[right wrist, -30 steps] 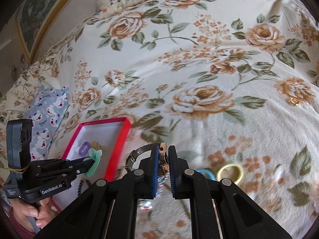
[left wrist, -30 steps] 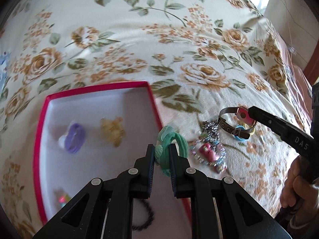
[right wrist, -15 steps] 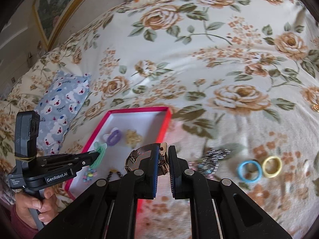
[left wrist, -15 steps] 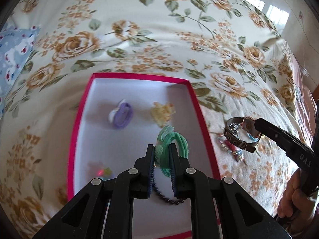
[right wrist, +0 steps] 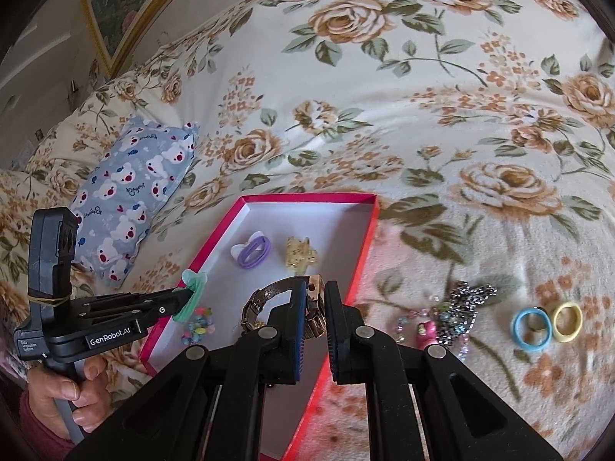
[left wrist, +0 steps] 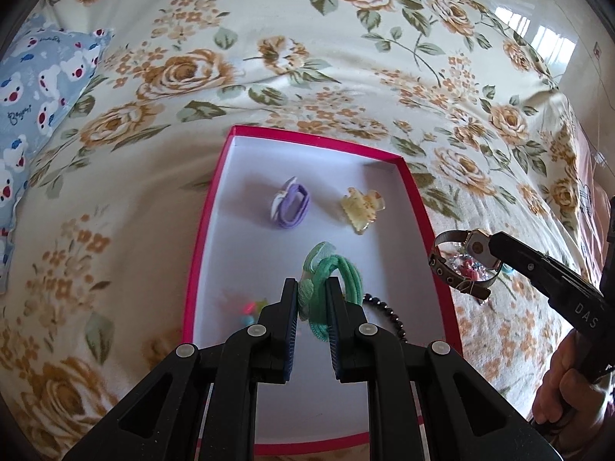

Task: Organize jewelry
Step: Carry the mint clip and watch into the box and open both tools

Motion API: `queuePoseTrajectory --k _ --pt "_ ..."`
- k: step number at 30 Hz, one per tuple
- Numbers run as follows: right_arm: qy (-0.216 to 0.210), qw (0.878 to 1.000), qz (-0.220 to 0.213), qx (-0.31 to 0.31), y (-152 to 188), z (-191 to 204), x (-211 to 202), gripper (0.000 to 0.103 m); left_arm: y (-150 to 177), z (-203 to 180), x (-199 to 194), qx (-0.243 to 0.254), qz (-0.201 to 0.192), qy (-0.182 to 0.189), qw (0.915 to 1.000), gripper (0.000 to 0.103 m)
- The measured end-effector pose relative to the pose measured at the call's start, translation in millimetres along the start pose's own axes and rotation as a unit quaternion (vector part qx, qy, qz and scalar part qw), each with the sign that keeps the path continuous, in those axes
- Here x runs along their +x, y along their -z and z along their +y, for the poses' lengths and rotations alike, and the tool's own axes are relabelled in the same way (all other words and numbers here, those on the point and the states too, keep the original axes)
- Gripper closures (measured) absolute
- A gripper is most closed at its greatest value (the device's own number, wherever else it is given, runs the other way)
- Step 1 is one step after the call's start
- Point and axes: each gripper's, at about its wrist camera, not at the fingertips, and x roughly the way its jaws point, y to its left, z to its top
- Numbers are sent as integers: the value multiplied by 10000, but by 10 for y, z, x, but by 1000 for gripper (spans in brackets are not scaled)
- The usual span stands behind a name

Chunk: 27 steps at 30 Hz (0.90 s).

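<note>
In the red box (left wrist: 215, 199), beads (left wrist: 388, 309) half-hidden behind left hand-held gripper (left wrist: 312, 299), blurred trinket (left wrist: 250, 307).

Inside the red box (left wrist: 417, 207), bare floor lies at 12 o'clock; purple tie (left wrist: 291, 203) and yellow clip (left wrist: 362, 207) crowd its middle.

Left gripper (left wrist: 311, 292) and right gripper (right wrist: 316, 296), jaws clamped, level.

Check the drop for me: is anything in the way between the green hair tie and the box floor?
Nothing visible. The left gripper holds the green hair tie over bare white floor of the red box; the black bead bracelet lies just right.
</note>
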Motion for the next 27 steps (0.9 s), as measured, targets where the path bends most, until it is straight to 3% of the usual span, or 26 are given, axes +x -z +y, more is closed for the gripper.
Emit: queuePoseTrajectory --k 11,27 --pt "-20 9999 138 -82 8 124 329 94 -91 154 137 -113 44 -121 9999 90" --pt "274 9978 400 -442 46 176 856 94 -268 263 728 -125 391 -410 9983 89"
